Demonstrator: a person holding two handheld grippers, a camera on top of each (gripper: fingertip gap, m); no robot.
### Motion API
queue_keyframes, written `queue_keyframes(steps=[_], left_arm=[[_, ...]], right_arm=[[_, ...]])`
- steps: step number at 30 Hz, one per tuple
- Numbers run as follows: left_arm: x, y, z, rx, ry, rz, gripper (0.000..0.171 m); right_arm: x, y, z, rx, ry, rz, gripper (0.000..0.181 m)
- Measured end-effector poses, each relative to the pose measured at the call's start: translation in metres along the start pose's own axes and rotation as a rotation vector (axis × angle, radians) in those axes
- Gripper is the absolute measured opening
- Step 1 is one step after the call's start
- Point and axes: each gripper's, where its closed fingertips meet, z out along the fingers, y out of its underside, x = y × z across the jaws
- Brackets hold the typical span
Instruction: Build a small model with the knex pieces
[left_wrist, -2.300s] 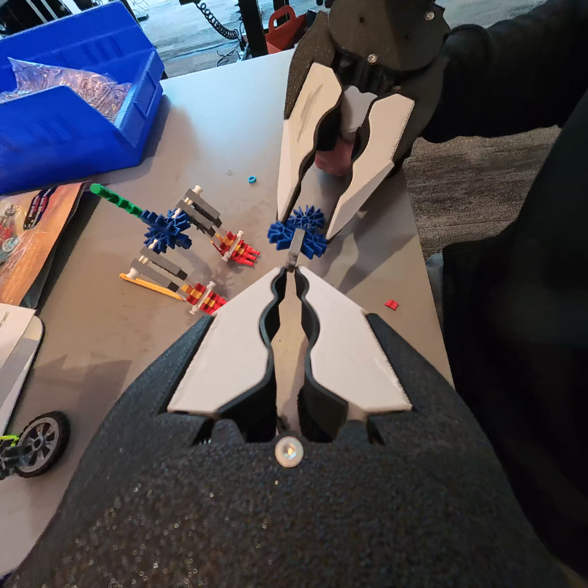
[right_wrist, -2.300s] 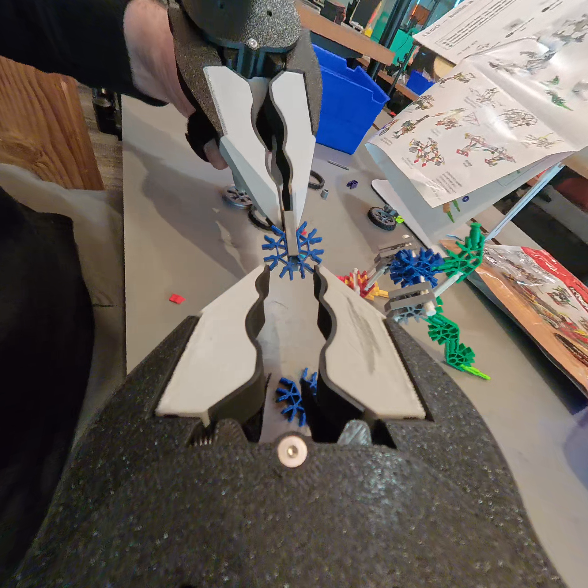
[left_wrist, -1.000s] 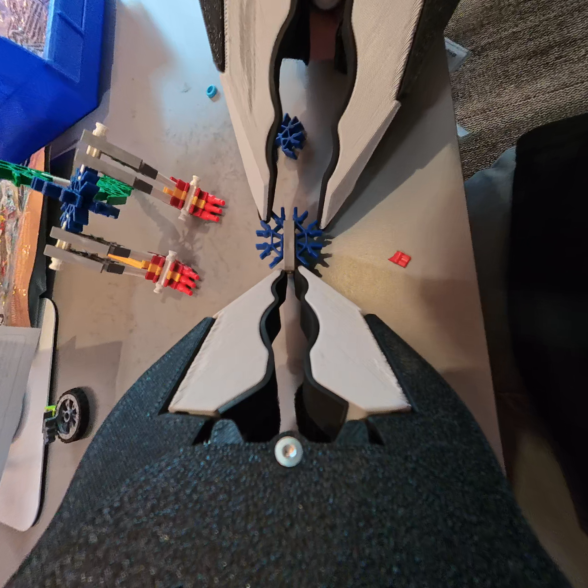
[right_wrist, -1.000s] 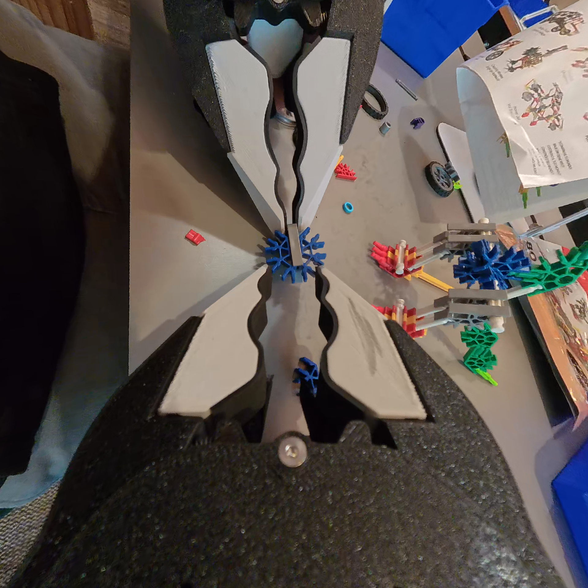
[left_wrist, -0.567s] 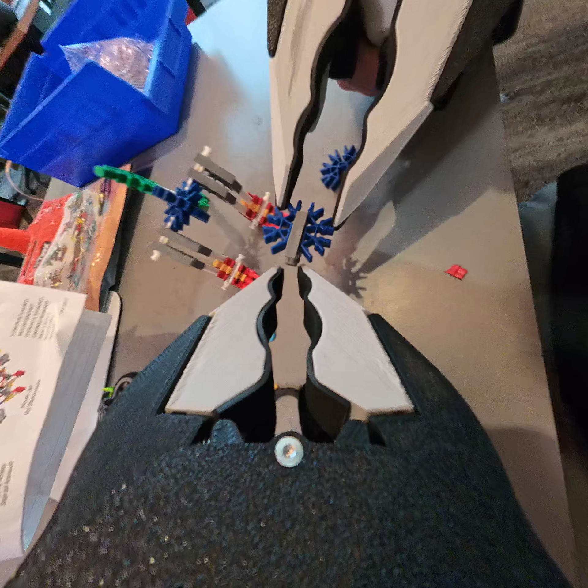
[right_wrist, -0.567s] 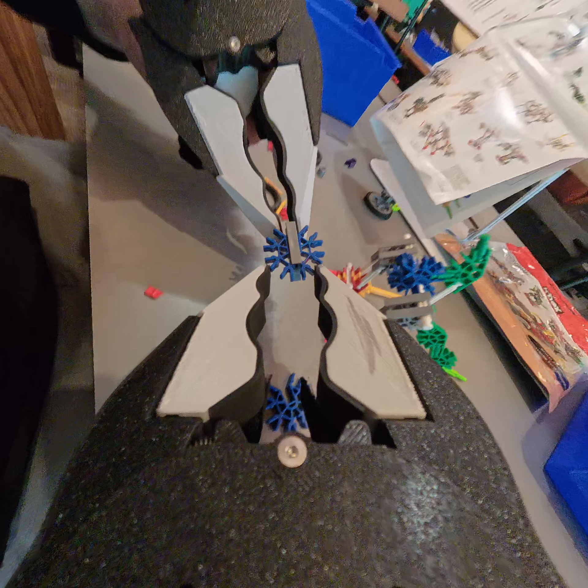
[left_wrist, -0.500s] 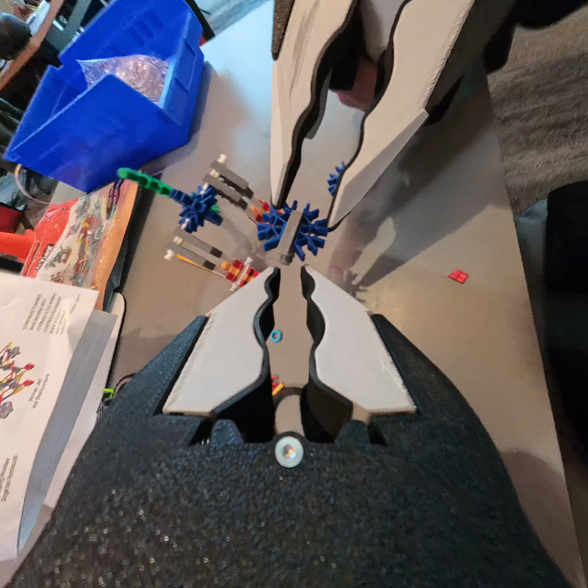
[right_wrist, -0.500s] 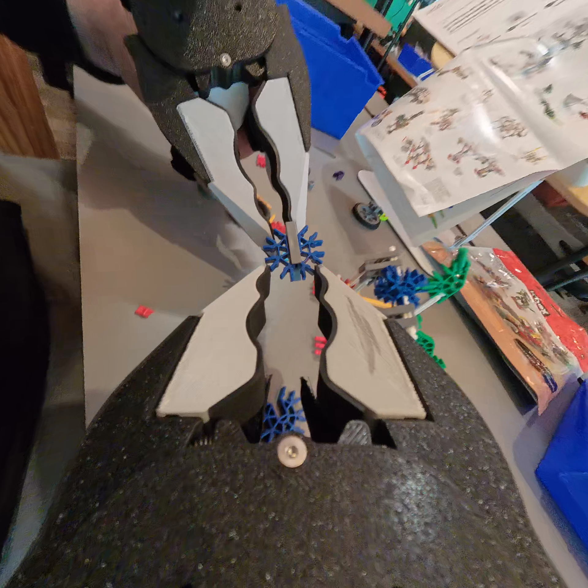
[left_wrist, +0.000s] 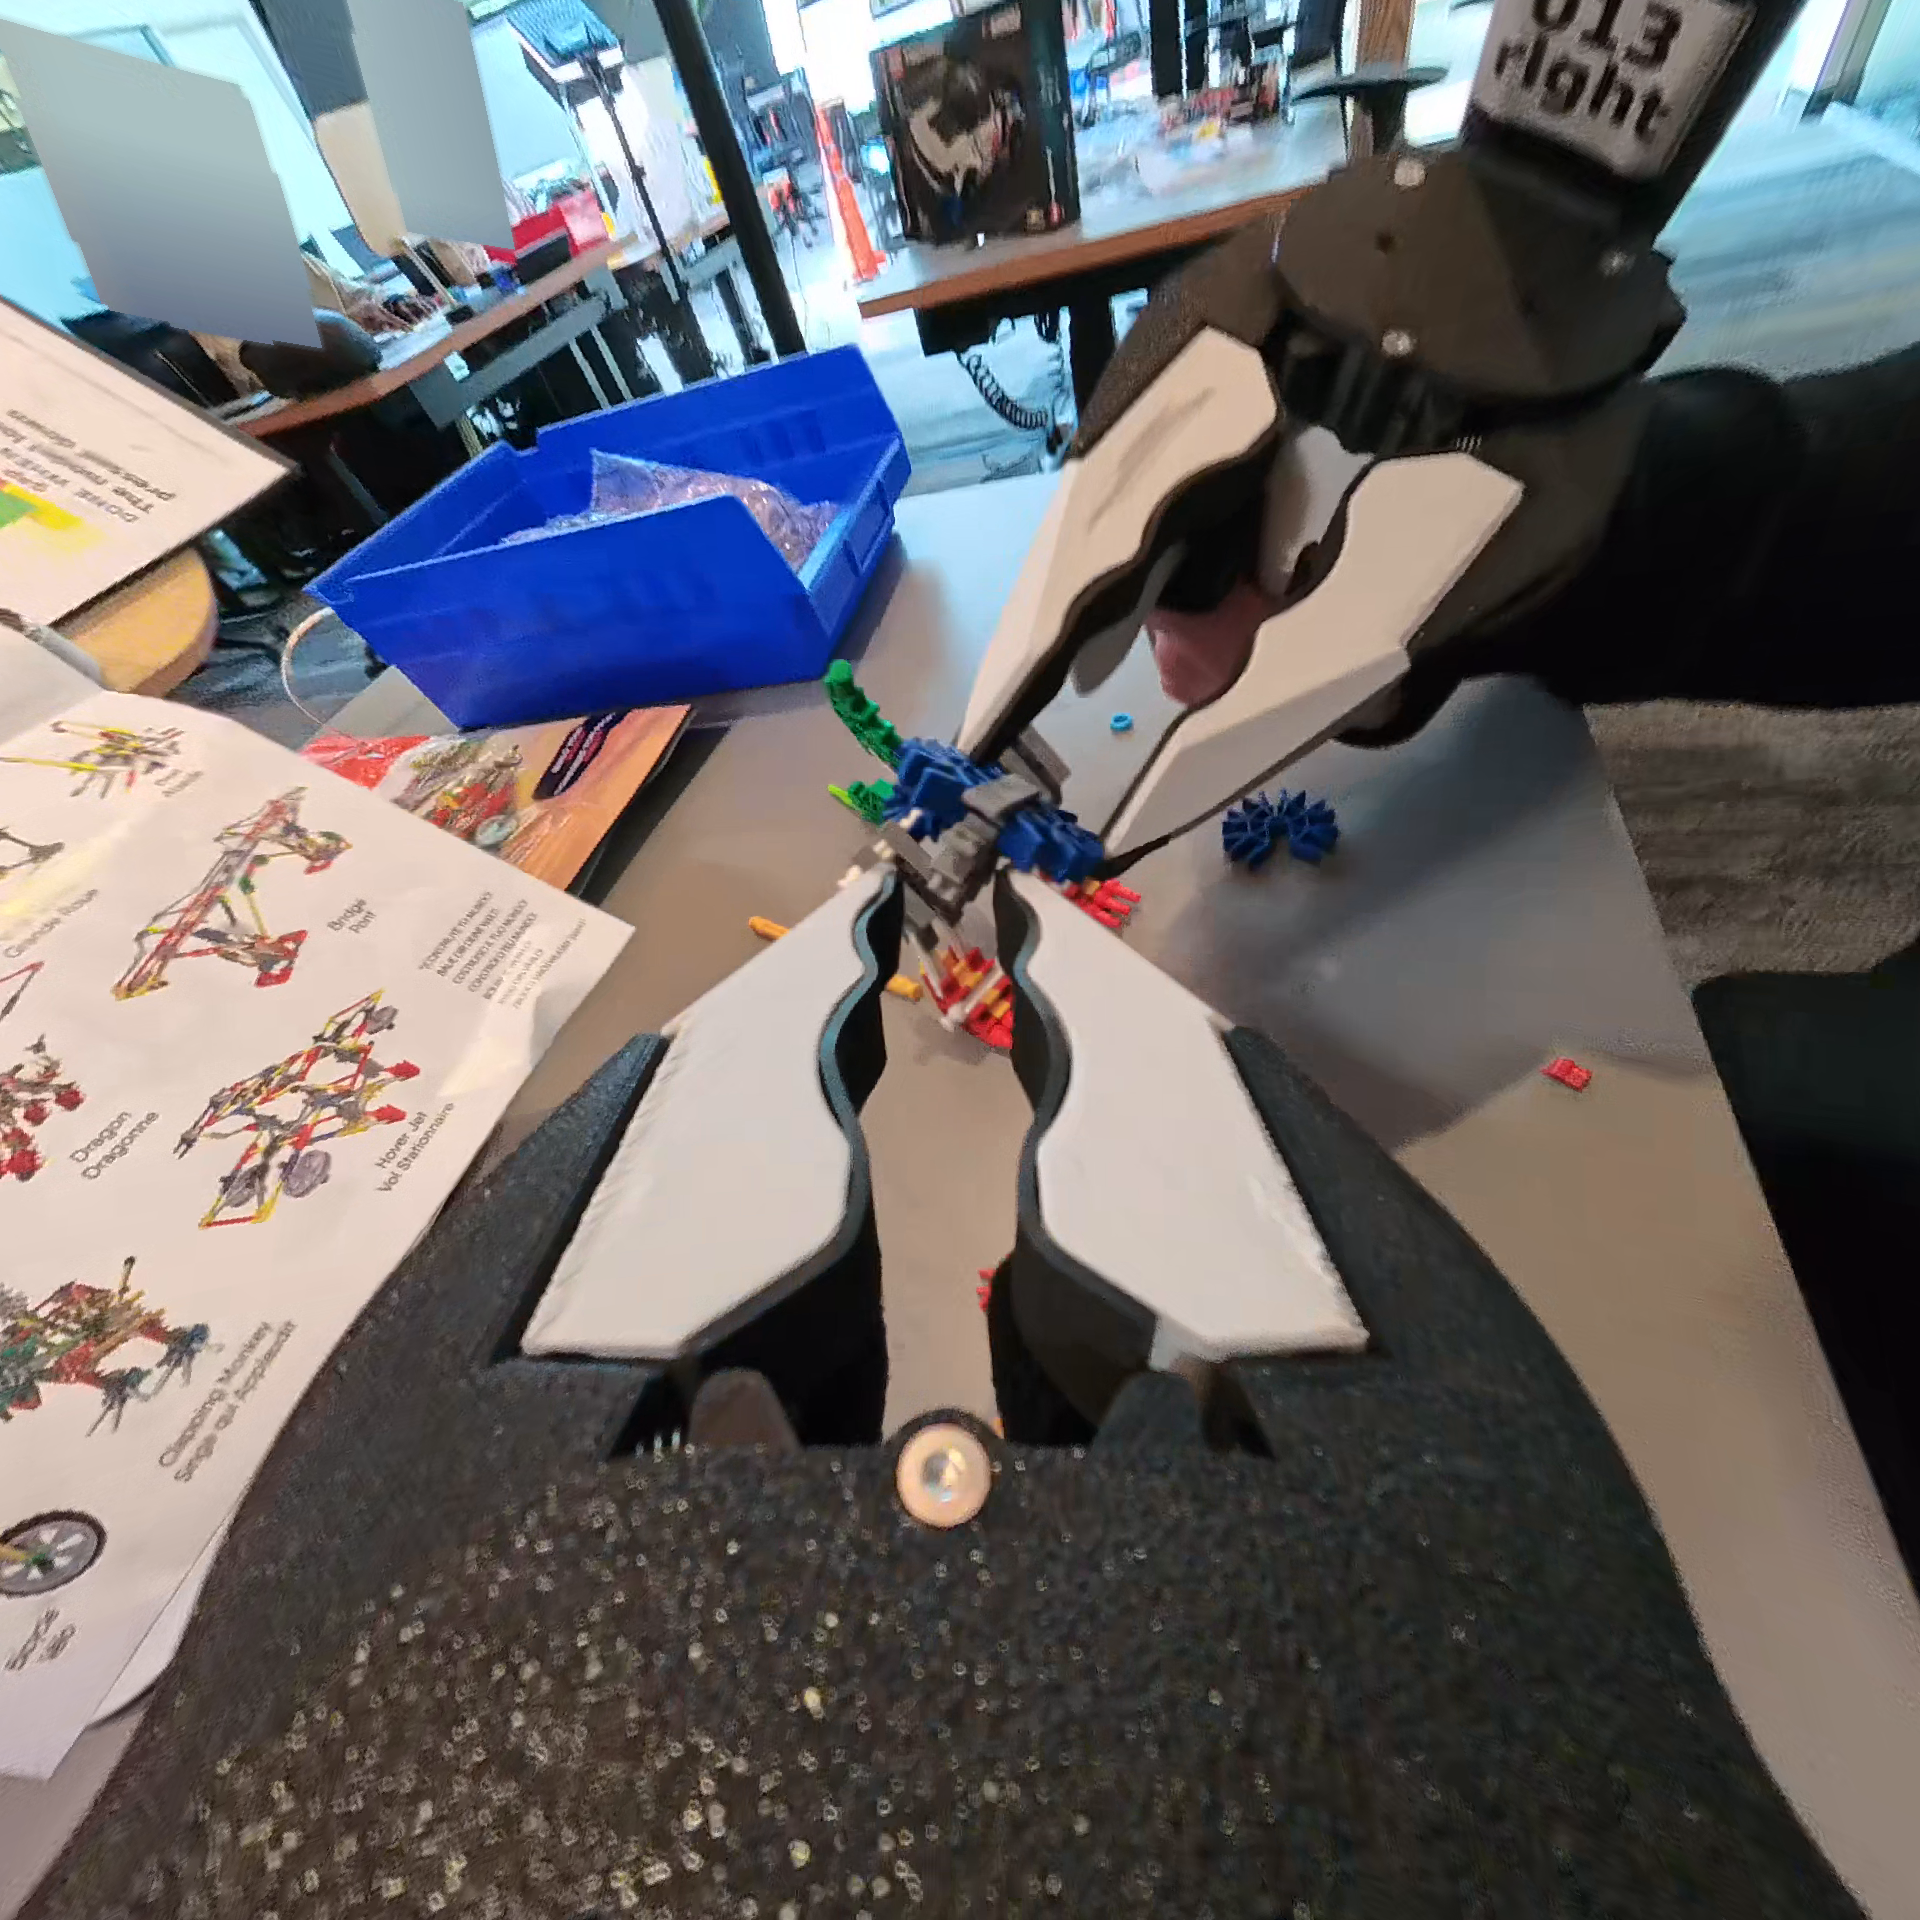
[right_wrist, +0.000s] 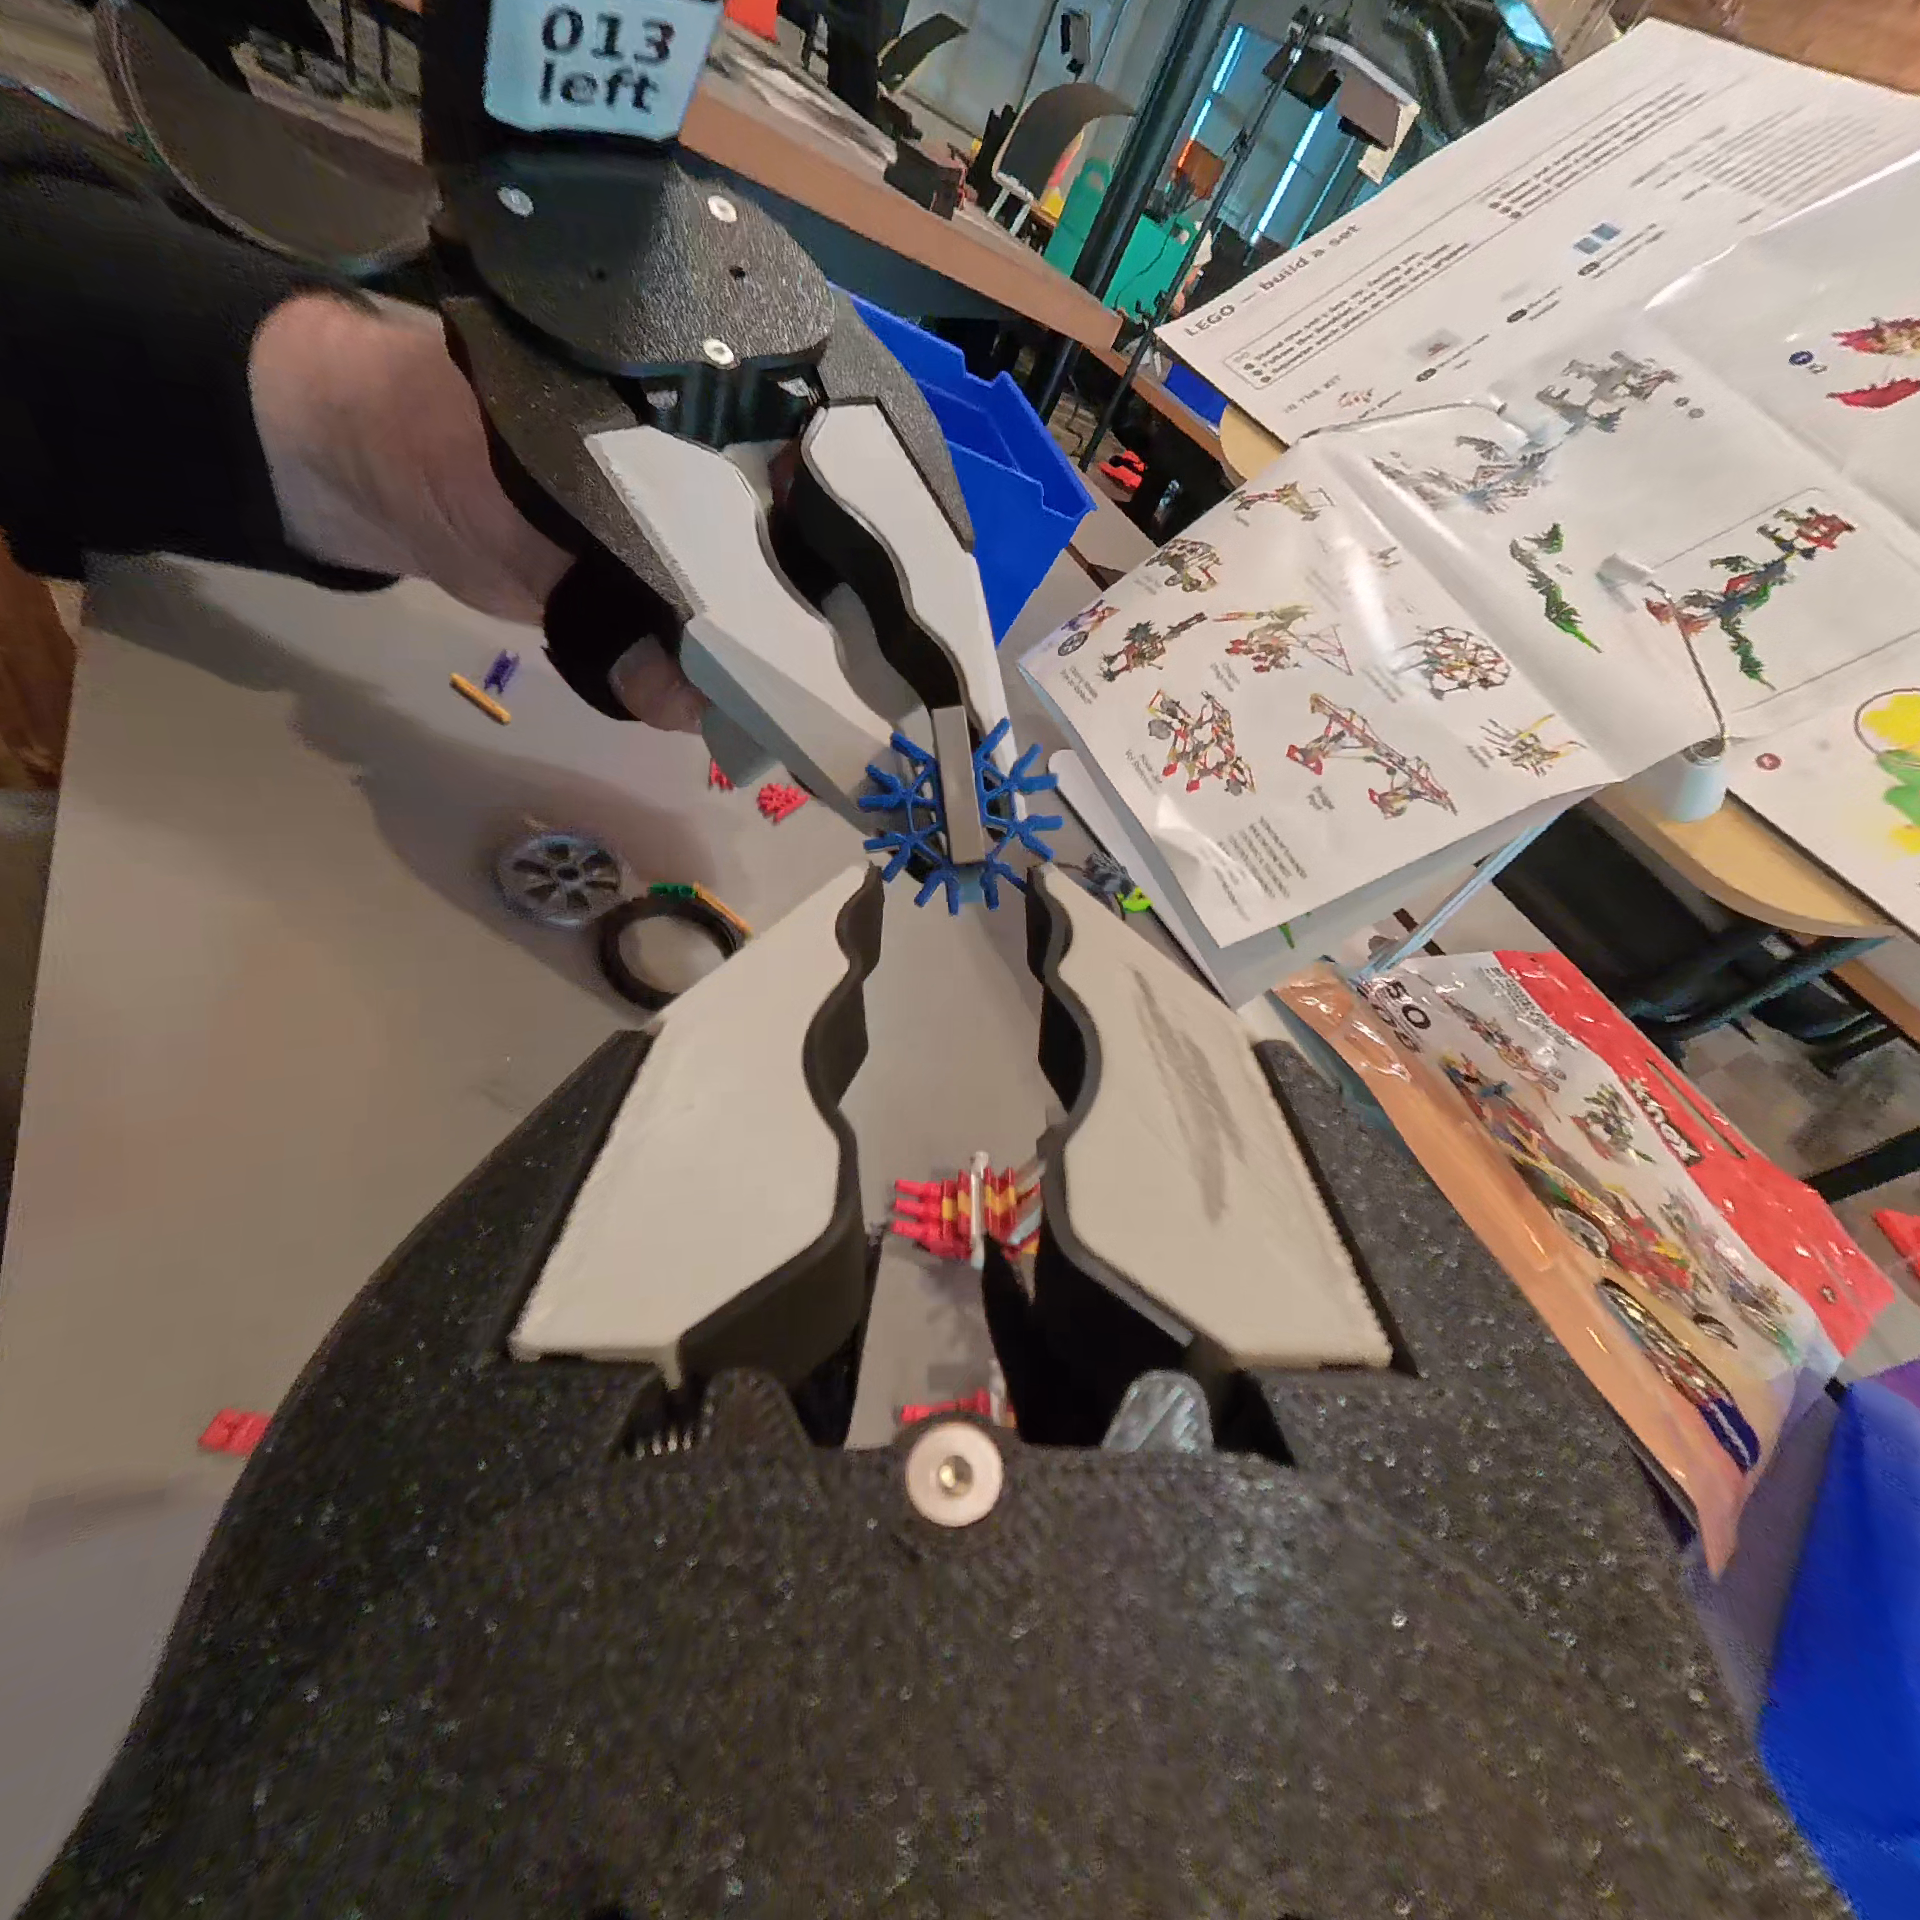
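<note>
A blue snowflake connector (right_wrist: 906, 802) with a flat grey rod (right_wrist: 954, 790) clipped across it hangs in the air between my two grippers. My right gripper (right_wrist: 948, 883) is shut on the connector's edges; it also shows in the left wrist view (left_wrist: 1044, 800). My left gripper (left_wrist: 943, 881) faces it. Its jaws stand a little apart around the rod's far end, with a gap beside the rod, and it also shows in the right wrist view (right_wrist: 935, 810). In the left wrist view the connector (left_wrist: 1049, 836) and rod (left_wrist: 992, 805) hang above a toy model (left_wrist: 966, 987) of red, grey, blue and green parts.
A loose blue connector (left_wrist: 1278, 826) lies on the grey table (left_wrist: 1403, 987). A blue bin (left_wrist: 623, 603) stands at the back. An instruction sheet (left_wrist: 260, 1039) is at the left. A wheel (right_wrist: 561, 878), a black tyre (right_wrist: 665, 951) and a toy bag (right_wrist: 1610, 1143) lie nearby. The grippers are tip to tip, or close to it. From either gripper's tips it is about 15 centimeters to the wheel (right_wrist: 561, 878).
Both grippers have lifted and tilted up with the connector and rod, now above the model. My left jaws have spread from tight on the rod to a little apart.
</note>
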Motion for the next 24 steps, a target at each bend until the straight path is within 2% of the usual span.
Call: queue_keyframes(steps=[4, 18, 24], left_arm=[[-0.007, -0.001, -0.003, 0.065, 0.031, -0.027, 0.011], [-0.019, 0.008, -0.008, 0.135, 0.044, -0.024, 0.005], [-0.016, 0.014, -0.004, 0.099, 0.025, 0.051, 0.005]], right_arm=[[0.006, -0.003, 0.008, 0.023, 0.008, 0.026, 0.027], [0.012, 0.004, 0.014, 0.091, -0.009, 0.098, 0.027], [0.01, 0.011, 0.018, 0.069, -0.017, 0.101, 0.028]])
